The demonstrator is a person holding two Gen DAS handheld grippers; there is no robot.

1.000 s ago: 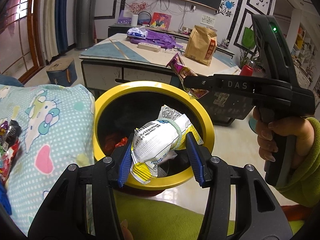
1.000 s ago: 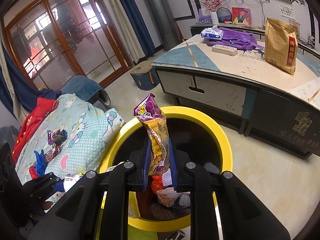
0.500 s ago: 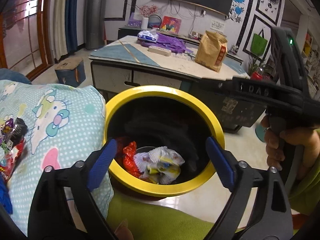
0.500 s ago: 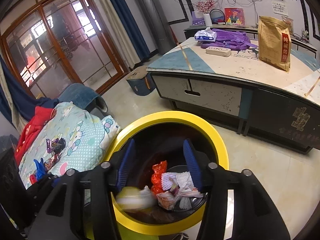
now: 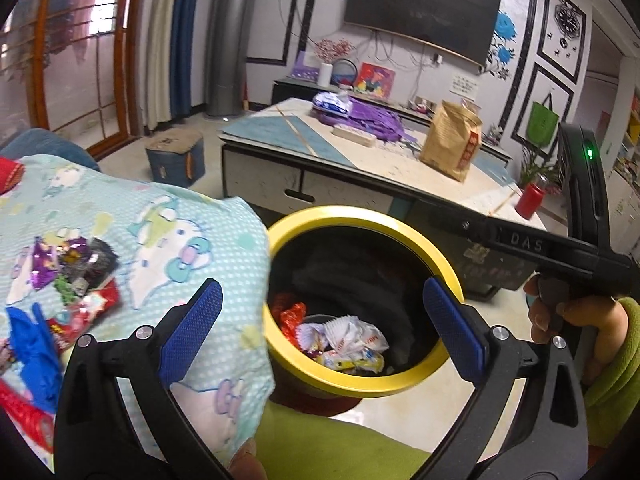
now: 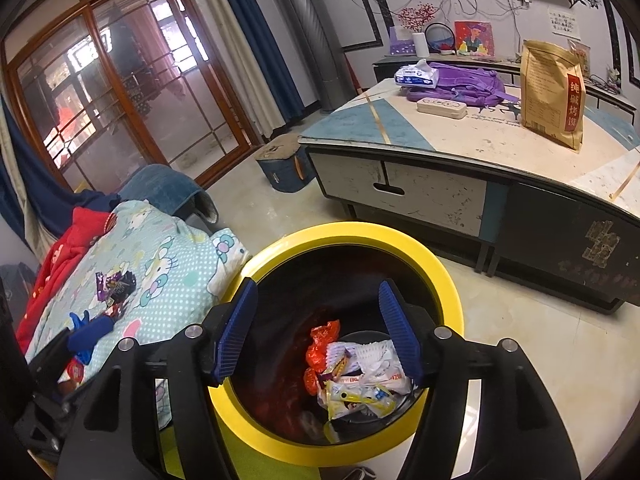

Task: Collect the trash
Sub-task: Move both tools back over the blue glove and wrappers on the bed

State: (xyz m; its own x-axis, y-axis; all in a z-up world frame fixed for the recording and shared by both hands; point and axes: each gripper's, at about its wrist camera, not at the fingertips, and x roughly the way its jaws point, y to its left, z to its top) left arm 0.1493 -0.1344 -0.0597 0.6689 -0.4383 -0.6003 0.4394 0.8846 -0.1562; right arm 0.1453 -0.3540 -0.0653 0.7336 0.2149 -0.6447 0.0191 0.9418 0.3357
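A yellow-rimmed black trash bin (image 5: 360, 216) (image 6: 360, 230) stands on the floor with crumpled wrappers (image 5: 352, 340) (image 6: 360, 372) at its bottom. My left gripper (image 5: 320, 332) is open and empty over the bin's near rim. My right gripper (image 6: 318, 332) is open and empty above the bin; its body also shows at the right in the left wrist view (image 5: 560, 248). Several loose snack wrappers (image 5: 72, 272) (image 6: 114, 284) lie on a pale blue cartoon-print blanket (image 5: 160, 224) (image 6: 172, 264) left of the bin.
A low table (image 6: 460, 140) beyond the bin carries a brown paper bag (image 6: 554, 96), a purple backpack (image 6: 468, 84) and a tissue pack (image 6: 416, 74). A small blue stool (image 6: 284, 164) stands on the tiled floor. Red clothing (image 6: 64, 248) lies at the far left.
Both grippers have opened. The white and yellow packet left my left gripper and the purple and orange wrapper left my right gripper; both now lie in the bin. The left view has shifted leftward.
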